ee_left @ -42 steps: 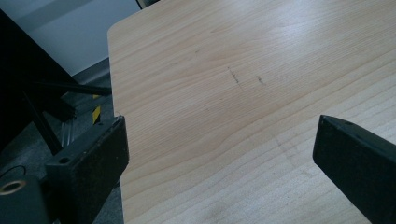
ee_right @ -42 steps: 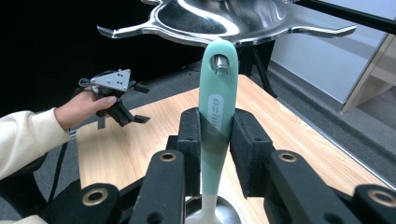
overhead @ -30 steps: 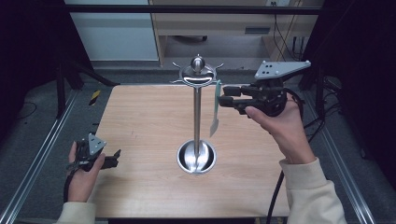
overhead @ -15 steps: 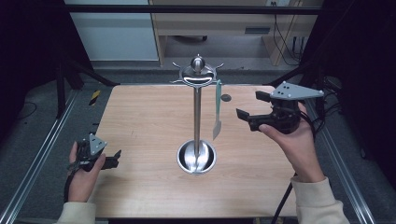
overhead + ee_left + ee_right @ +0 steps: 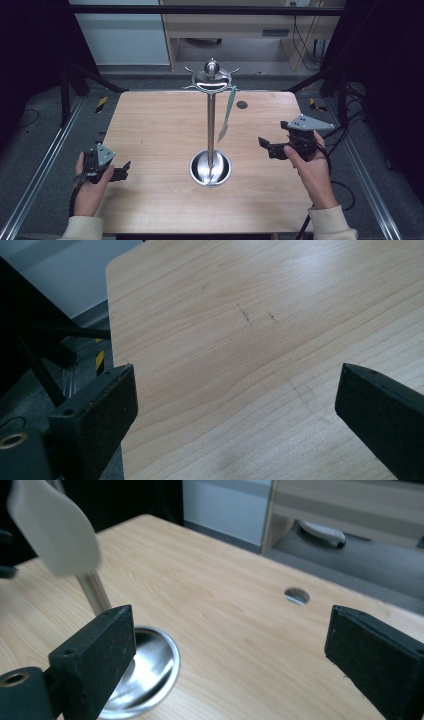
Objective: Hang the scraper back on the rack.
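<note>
Hanging from a hook at the stand's (image 5: 211, 125) crown, the pale spatula (image 5: 226, 117) dangles free beside the pole. Your right gripper (image 5: 267, 146) hovers near with jaws spread and empty; your left gripper (image 5: 121, 172) rests wide open at the bench (image 5: 150, 120) edge, out of the way.

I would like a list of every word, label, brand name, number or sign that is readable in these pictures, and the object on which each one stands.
There is no readable text in these pictures.
Light wooden table: bare wood grain, no print.
Silver metal stand with round base: no marking visible.
Pale green spatula hanging from it: no marking visible.
Yellow-and-black striped patch on the floor: a warning pattern, no words.
</note>
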A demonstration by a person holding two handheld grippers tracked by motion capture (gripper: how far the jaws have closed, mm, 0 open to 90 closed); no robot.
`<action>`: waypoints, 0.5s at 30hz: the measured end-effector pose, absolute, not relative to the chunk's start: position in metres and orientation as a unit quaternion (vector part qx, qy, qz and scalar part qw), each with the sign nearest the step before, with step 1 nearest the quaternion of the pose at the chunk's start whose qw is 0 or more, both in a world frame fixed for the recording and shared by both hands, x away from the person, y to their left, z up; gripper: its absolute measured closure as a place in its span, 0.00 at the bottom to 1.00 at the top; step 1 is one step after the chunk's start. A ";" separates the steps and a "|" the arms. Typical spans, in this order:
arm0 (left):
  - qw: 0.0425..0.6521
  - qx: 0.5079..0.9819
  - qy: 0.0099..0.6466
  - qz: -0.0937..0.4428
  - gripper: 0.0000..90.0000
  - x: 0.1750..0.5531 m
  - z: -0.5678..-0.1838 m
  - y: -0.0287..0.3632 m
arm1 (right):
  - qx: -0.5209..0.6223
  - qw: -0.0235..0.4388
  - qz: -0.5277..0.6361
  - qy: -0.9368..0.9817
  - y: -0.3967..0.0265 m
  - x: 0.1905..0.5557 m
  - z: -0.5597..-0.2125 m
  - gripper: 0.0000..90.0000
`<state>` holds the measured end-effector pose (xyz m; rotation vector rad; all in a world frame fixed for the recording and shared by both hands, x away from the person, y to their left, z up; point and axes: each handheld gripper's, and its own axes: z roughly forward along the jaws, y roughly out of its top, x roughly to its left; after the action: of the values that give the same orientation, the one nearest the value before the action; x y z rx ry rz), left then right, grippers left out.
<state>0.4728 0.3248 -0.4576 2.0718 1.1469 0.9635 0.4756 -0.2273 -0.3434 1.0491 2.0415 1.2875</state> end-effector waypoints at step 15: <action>0.281 0.783 0.425 0.356 0.04 0.473 -0.460 0.322 | 0.431 0.259 0.444 0.742 -0.235 0.481 -0.413 0.13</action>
<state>0.4733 0.3225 -0.4605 2.0989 1.1397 0.9528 0.4814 -0.2352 -0.4129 1.1669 2.0109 1.2027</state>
